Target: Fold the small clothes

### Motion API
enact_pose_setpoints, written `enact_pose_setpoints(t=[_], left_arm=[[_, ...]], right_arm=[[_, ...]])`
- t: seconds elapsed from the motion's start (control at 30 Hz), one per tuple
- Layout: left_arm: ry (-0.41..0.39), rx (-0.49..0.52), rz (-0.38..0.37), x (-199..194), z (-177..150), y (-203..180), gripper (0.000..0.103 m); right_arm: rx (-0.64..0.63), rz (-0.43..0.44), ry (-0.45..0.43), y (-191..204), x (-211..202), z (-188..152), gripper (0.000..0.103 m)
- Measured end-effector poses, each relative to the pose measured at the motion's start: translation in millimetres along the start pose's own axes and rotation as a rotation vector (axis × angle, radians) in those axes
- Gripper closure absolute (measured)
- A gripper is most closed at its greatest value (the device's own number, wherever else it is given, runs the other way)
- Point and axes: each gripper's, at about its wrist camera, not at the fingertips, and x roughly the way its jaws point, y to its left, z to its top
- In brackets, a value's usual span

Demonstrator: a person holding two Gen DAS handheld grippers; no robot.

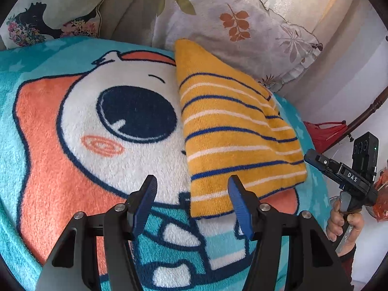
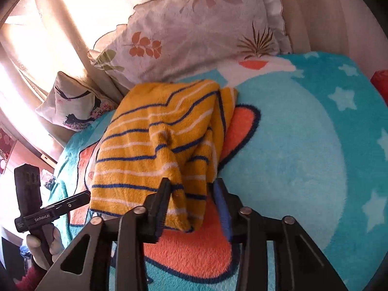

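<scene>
A small yellow garment with blue and white stripes lies folded on a fleece cartoon blanket. My left gripper is open, its fingers astride the garment's near left corner, just above the blanket. In the right wrist view the garment is bunched at its near edge, and my right gripper has that near corner between its fingers, narrowly parted. The right gripper also shows in the left wrist view, and the left one in the right wrist view.
A leaf-print pillow lies behind the garment and a floral cushion at the back left. Red items and a dark wooden rail stand past the bed's right edge. The blanket stretches right with white stars.
</scene>
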Motion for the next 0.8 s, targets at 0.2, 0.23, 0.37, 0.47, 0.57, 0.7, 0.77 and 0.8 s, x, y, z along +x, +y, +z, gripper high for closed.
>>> enact_pose_setpoints(t=[0.2, 0.23, 0.37, 0.47, 0.57, 0.7, 0.77, 0.8], left_arm=[[-0.008, -0.083, -0.049, 7.0, 17.3, 19.2, 0.042], [-0.006, -0.093, -0.062, 10.4, 21.6, 22.6, 0.042], [0.014, -0.125, -0.139, 32.4, 44.6, 33.8, 0.033], [0.048, -0.17, -0.202, 56.7, 59.6, 37.6, 0.028], [0.07, -0.193, -0.218, 78.3, 64.5, 29.9, 0.024], [0.061, -0.136, -0.212, 88.8, 59.4, -1.3, 0.022], [0.054, -0.083, -0.148, 88.7, 56.7, -17.0, 0.04], [0.043, -0.052, -0.132, 84.8, 57.3, -22.5, 0.046]], right_arm=[[0.106, 0.061, 0.02, -15.2, 18.7, 16.5, 0.031], [0.121, 0.063, 0.019, -17.4, 23.5, 20.8, 0.031], [0.138, 0.041, 0.001, -21.0, 41.3, 39.2, 0.028], [0.115, 0.022, 0.02, -17.5, 62.3, 53.5, 0.027], [0.086, -0.004, 0.066, -12.8, 87.8, 61.0, 0.027], [0.091, 0.041, 0.064, -9.3, 103.4, 61.2, 0.025], [0.095, 0.096, 0.082, -7.3, 105.2, 62.0, 0.048], [0.11, 0.114, 0.082, -6.4, 103.8, 63.0, 0.061]])
